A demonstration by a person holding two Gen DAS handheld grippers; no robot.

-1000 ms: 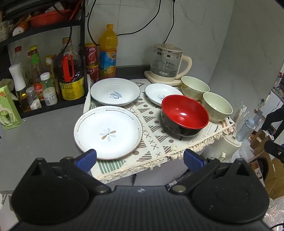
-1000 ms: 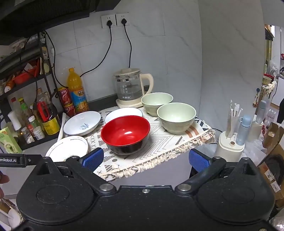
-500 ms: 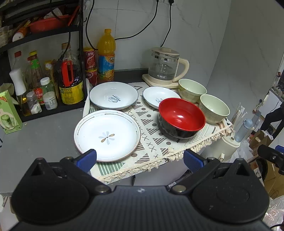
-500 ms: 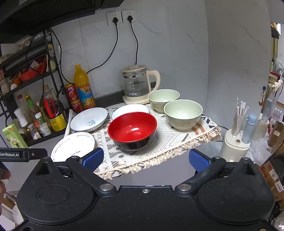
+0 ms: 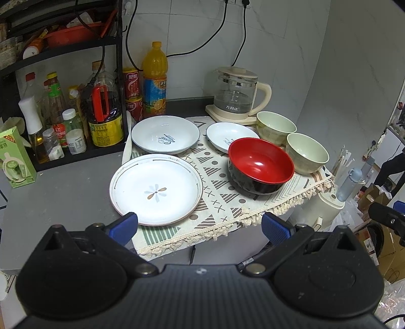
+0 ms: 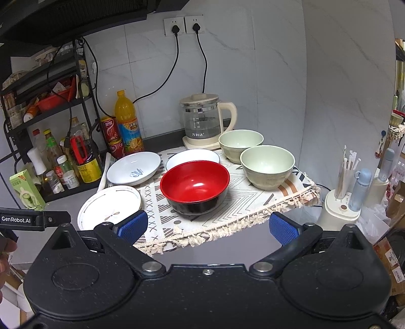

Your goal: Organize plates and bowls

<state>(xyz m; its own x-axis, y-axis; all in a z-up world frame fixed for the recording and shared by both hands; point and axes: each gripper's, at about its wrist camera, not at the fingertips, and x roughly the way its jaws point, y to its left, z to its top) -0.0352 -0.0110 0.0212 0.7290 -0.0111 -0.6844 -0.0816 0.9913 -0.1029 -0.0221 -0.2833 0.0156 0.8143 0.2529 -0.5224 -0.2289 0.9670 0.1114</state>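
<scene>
The red bowl serves as the landmark, sitting on the patterned cloth that covers the right end of the grey counter. In the right wrist view the small white plate behind the red bowl is half hidden by that bowl's rim, and the flower plate left of it is partly cut off by the blue pads of the right gripper. The left wrist view shows both plates more fully. The deep white plate lies behind and left of the red bowl. Two pale green bowls stand to the right of the red bowl, just beside each other, the far one touching the base of the glass kettle. Labels on the bottles in the black rack, far left of the red bowl, are too small to read.

The left gripper has its fingers spread wide and holds nothing; the right one is likewise wide apart and empty, both short of the cloth's fringe.

Compared with a second ago, both cameras sit higher and farther back, so more wall and the sockets show; no dish has shifted.
</scene>
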